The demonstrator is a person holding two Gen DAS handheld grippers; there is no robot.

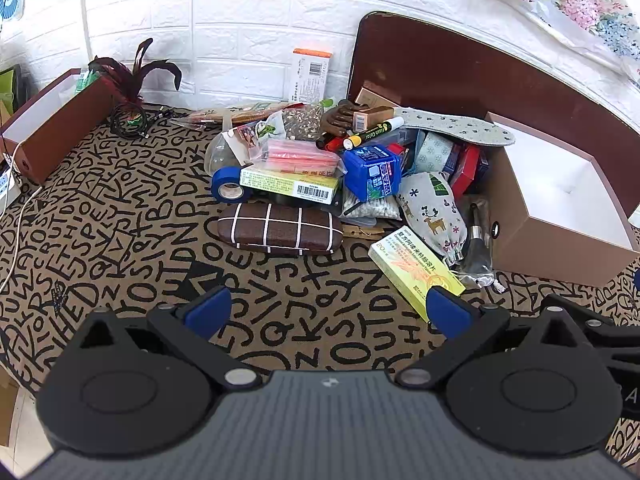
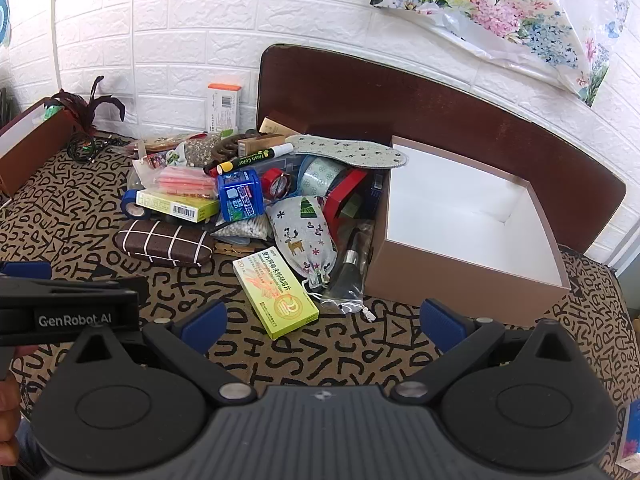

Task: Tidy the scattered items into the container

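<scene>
A pile of scattered items lies on the letter-print cloth: a yellow-green medicine box (image 1: 416, 270) (image 2: 275, 292), a brown checked glasses case (image 1: 276, 229) (image 2: 164, 243), a reindeer-print pouch (image 1: 432, 212) (image 2: 306, 236), a blue box (image 1: 372, 172) (image 2: 240, 196), blue tape (image 1: 228, 186) and a grey insole (image 2: 352, 152). The empty pink open box (image 1: 560, 216) (image 2: 468, 232) stands right of the pile. My left gripper (image 1: 326, 310) is open, in front of the pile. My right gripper (image 2: 322, 320) is open, just before the medicine box.
A brown board (image 2: 400, 92) leans on the white brick wall behind the box. A second brown box (image 1: 52, 128) with a dark red plant (image 1: 136, 76) and cables stands at far left. The left gripper body (image 2: 68, 308) shows at the right view's left edge.
</scene>
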